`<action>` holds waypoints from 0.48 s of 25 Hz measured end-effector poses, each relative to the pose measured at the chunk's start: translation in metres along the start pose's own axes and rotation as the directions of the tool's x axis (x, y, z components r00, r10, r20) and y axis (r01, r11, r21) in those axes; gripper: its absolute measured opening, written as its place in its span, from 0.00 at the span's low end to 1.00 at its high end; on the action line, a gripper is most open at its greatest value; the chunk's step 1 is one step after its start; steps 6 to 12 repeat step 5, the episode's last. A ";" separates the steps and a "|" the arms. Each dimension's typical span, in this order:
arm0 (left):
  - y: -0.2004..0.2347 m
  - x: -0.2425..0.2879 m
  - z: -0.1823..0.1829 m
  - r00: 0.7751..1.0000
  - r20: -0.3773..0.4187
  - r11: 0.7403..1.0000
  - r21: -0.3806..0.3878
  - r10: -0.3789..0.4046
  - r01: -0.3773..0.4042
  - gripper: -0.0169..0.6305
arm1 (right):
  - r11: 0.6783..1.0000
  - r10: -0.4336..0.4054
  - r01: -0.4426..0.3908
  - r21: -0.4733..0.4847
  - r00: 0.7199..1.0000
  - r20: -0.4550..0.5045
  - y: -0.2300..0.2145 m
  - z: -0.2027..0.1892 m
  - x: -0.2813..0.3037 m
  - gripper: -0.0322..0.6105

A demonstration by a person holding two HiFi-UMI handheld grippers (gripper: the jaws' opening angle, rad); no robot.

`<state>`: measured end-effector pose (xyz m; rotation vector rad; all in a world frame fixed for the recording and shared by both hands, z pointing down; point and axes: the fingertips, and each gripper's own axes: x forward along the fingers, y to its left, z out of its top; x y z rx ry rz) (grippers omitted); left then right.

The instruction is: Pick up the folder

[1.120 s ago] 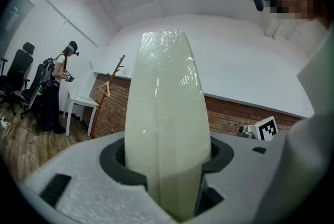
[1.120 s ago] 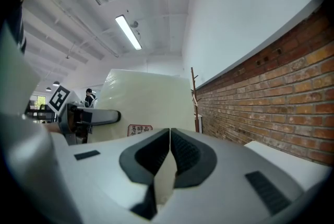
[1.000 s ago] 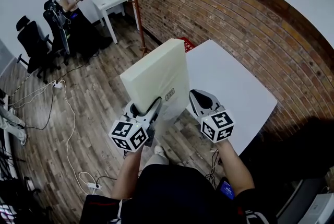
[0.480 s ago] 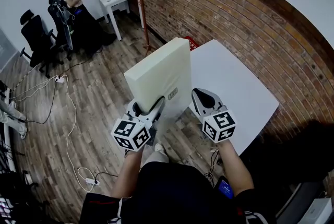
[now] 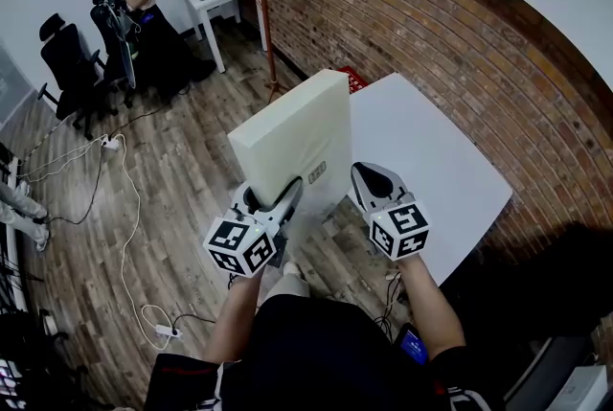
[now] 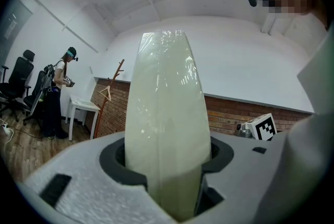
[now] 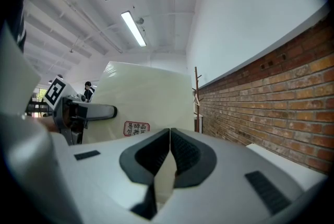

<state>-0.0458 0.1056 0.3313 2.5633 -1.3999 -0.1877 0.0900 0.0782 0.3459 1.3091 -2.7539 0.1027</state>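
Brick wall (image 5: 460,35); one folder (image 5: 287,136) in left gripper (image 5: 269,197)

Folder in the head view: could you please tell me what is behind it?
Past the top corner of the folder a red crate peeks out, by the white table. The rest of the crate and the table's left edge are covered.

Thick cream plastic-wrapped folder (image 5: 290,136) is held aloft, upright on edge.

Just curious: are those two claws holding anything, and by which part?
The left gripper clamps the thick, cream, plastic-wrapped folder by its near edge. The right gripper is shut beside it, seemingly on nothing.
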 end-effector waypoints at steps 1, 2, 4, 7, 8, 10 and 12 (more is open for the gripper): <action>0.000 0.000 0.000 1.000 -0.002 1.000 0.001 0.002 -0.002 0.44 | 1.000 0.000 0.000 -0.002 1.000 -0.001 0.000 0.000 0.000 0.10; 0.000 -0.001 0.000 1.000 -0.003 1.000 0.002 0.005 -0.005 0.44 | 1.000 0.000 0.000 -0.002 1.000 -0.002 0.000 0.000 0.000 0.10; 0.000 -0.001 0.000 1.000 -0.003 1.000 0.001 0.006 -0.006 0.44 | 1.000 -0.001 0.001 -0.003 1.000 -0.004 -0.002 0.001 -0.002 0.10; 0.000 -0.001 0.000 1.000 -0.002 1.000 0.000 0.007 -0.007 0.44 | 1.000 -0.001 0.001 -0.003 1.000 -0.004 -0.002 0.001 -0.002 0.10; 0.000 -0.001 0.000 1.000 -0.002 1.000 0.000 0.007 -0.007 0.44 | 1.000 -0.001 0.001 -0.003 1.000 -0.004 -0.002 0.001 -0.002 0.10; 0.000 -0.001 0.000 1.000 -0.002 1.000 0.000 0.007 -0.007 0.44 | 1.000 -0.001 0.001 -0.003 1.000 -0.004 -0.002 0.001 -0.002 0.10; 0.000 -0.001 0.000 1.000 -0.002 1.000 0.000 0.007 -0.007 0.44 | 1.000 -0.001 0.001 -0.003 1.000 -0.004 -0.002 0.001 -0.002 0.10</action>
